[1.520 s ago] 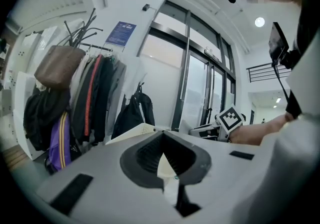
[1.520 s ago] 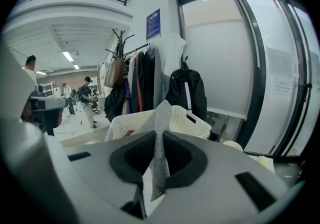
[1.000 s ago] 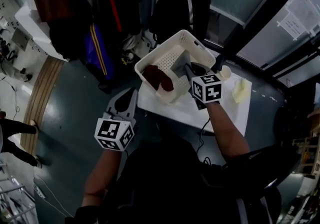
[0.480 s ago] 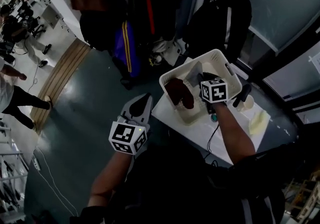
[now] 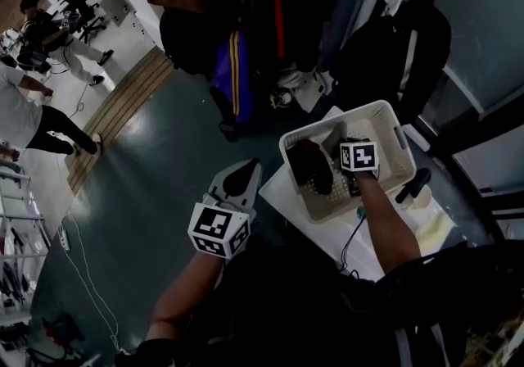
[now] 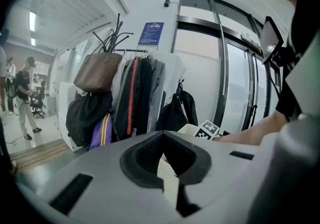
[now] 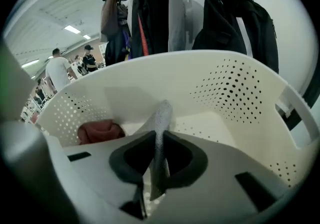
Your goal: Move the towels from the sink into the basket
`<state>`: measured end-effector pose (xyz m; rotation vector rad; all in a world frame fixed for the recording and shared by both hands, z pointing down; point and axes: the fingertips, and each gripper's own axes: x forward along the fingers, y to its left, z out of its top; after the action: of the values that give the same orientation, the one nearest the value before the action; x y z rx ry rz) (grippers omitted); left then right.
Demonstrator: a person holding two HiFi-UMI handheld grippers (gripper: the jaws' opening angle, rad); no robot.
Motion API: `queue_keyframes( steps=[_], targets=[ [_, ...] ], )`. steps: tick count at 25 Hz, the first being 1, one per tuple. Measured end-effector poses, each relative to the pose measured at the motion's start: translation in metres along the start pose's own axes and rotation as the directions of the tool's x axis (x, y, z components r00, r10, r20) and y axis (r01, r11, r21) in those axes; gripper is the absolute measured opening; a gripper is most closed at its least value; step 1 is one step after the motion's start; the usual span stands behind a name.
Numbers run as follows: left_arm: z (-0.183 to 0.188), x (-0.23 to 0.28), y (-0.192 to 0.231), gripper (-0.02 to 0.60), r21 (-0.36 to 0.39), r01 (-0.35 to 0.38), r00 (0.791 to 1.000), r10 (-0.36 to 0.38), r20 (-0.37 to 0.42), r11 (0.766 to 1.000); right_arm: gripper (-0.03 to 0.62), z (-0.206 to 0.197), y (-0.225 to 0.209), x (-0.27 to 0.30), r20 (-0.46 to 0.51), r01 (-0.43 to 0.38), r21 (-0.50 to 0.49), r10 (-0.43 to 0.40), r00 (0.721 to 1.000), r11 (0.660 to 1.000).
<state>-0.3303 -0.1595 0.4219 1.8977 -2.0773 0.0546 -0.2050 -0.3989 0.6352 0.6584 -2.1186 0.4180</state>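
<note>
A white perforated basket stands on a white table. A dark red towel lies bunched in its left part, and shows again as the red towel in the right gripper view. My right gripper reaches down into the basket. It is shut on a thin fold of grey towel, which stands up between the jaws of the right gripper. My left gripper hangs over the floor, left of the table, shut and empty. No sink is in view.
A pale yellow cloth and a black object lie on the table right of the basket. Behind the basket stands a coat rack with jackets and bags. People stand far off at the left on the grey-green floor.
My right gripper has gone deeper into the basket with the grey towel. The head view has swung, so the basket sits further right and lower. The left gripper stays by the table's left side.
</note>
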Motion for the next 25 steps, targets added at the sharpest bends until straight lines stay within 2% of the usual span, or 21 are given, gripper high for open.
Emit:
queue_keyframes(
  steps=[4,9,11,13,20,25],
  targets=[
    [0.000,-0.002,0.002,0.003,0.004,-0.023,1.000,0.023,-0.006,1.000,0.051,-0.012,-0.004,0.016,-0.055,0.008,0.018,-0.007,0.998,1.000],
    [0.000,-0.009,0.004,0.003,0.010,-0.043,0.999,0.043,-0.005,0.999,0.063,-0.019,-0.008,0.025,-0.078,0.029,0.021,-0.027,0.997,0.999],
    [0.000,-0.014,0.004,0.004,0.013,-0.044,0.999,0.044,-0.002,0.999,0.097,-0.019,-0.007,0.024,-0.077,0.029,0.019,-0.028,0.997,0.999],
    [0.001,-0.019,0.003,0.003,0.016,-0.040,0.999,0.040,0.002,0.999,0.161,-0.017,-0.005,0.019,-0.071,0.032,0.022,-0.030,0.997,0.999],
    [0.003,-0.038,-0.003,0.005,0.021,0.000,0.999,-0.001,0.032,1.000,0.198,0.004,0.005,-0.024,0.027,0.051,0.033,-0.052,0.998,0.998],
    [0.003,-0.050,-0.007,0.003,0.023,0.055,0.997,-0.057,0.047,0.998,0.225,0.026,0.016,-0.070,0.142,0.069,0.056,-0.076,0.987,0.996]
  ],
)
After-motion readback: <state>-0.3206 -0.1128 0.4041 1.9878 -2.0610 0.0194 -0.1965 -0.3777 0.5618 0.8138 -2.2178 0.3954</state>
